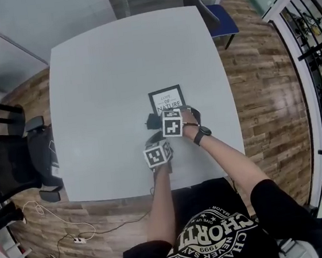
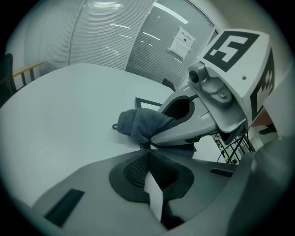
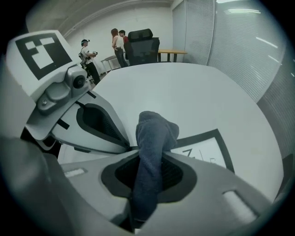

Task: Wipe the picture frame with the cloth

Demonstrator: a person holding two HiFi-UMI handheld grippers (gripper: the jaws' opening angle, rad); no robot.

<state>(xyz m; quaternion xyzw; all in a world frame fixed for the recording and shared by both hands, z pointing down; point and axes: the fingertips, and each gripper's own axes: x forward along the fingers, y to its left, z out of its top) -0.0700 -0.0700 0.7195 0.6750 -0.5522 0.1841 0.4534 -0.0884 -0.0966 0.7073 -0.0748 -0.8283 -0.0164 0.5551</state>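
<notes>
Cloth [image 3: 154, 133] pinched in right gripper [image 3: 148, 157] at near edge of picture frame [image 1: 166, 100] — bunched end forward for wiping; left gripper [image 2: 148, 151] jaws together, empty, just left — parked clear of frame

We wear a black, white-lettered T-shirt [image 1: 219, 237] and black wristwatch [image 1: 202, 134]; our grey left tongs [image 2: 149, 150] and right tongs [image 3: 148, 154] bear black-and-white marker cubes [image 1: 157, 153].

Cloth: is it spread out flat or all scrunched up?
Scrunched up. The right gripper is shut on the cloth, which pokes out from the jaws as a bunched lump, not a flat sheet.
</notes>
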